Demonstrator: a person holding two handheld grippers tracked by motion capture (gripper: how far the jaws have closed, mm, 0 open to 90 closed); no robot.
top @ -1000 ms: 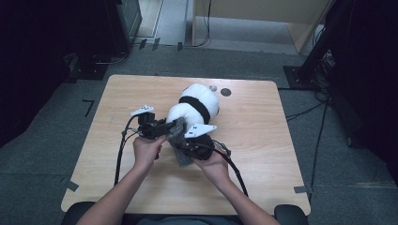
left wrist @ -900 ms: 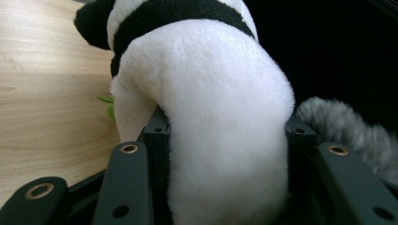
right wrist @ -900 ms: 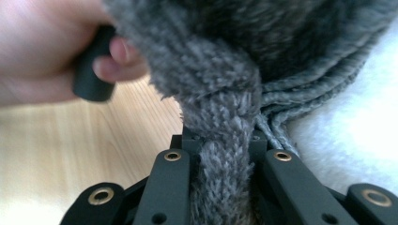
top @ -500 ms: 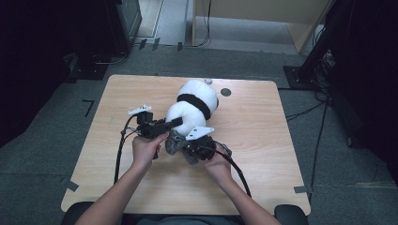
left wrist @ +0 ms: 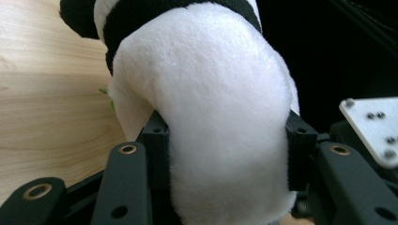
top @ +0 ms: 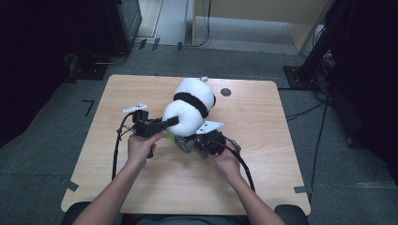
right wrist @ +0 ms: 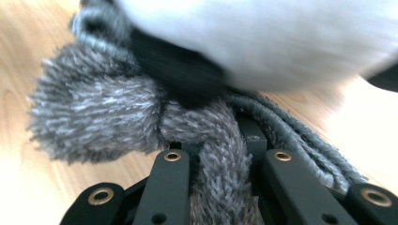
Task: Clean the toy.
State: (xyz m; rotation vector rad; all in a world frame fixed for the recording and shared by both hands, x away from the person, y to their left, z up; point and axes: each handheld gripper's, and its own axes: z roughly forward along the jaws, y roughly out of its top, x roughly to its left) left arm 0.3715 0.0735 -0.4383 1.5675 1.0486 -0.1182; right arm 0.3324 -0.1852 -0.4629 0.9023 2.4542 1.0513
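I am pinching the panda (left wrist: 206,117) with the left gripper (left wrist: 225,140): its jaws are pressing in on both sides of a white plush bulge, which is swelling out between and above them. I am clamping the scarf (right wrist: 117,112) with the right gripper (right wrist: 220,154): its jaws are closed on a strand of grey knit, with a fuzzy pom-pom hanging off to one side and ribbed folds running past the other jaw.

In the high view, the panda (top: 190,110) is lying near the middle of the table (top: 263,187), head end pointing away from me. The left gripper (top: 162,125) is holding its near white end from the left. The right gripper (top: 206,140) is sitting just below that end, gripping the scarf (top: 187,144), which is bunched on the wood against the toy.

Step in hand, as I am judging it: the scarf is not yet around the toy, so I am treating this as the early stage of dressing it, with the panda steadied and the scarf gathered.

The next move is calling for:
1. Keeping the left pinch firm so the plush is not rolling.
2. Drawing the strand up and around the black band (top: 193,101) without letting the loose knit slip from the jaws.
3. Watching that the pom-pom is not snagging under the body.
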